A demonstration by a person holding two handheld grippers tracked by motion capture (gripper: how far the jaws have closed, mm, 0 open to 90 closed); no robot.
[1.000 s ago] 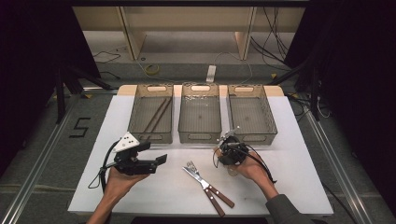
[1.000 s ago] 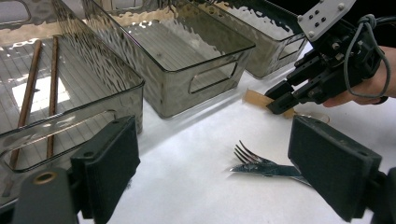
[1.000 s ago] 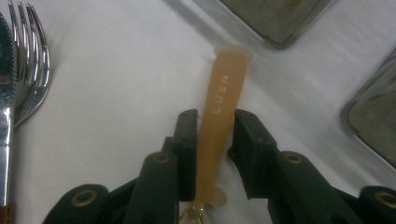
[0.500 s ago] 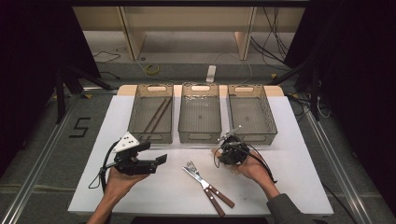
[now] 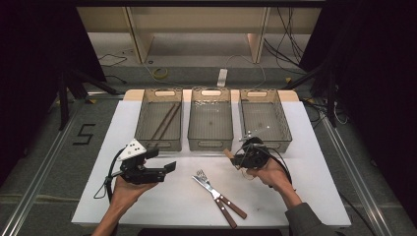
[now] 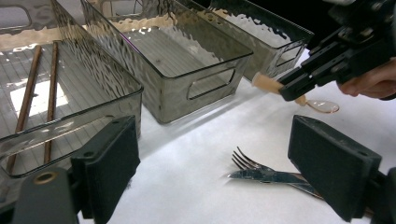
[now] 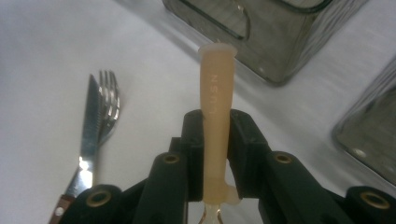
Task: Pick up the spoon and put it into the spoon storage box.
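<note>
White table (image 5: 162,196), right hand-held gripper (image 7: 215,140) clamped on spoon (image 7: 215,121), its bowl visible from left hand-held gripper (image 6: 224,154), jaws apart.

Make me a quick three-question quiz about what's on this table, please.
1. True or false: the right tool is shut on a spoon.
2. How many bins stand in the row?
3. What lies in the left bin: A) a fork, B) two chopsticks, C) a knife?

Key:
1. True; it clamps the peach handle.
2. Three.
3. B; the chopsticks lie there, while fork and knife rest on the table.
</note>
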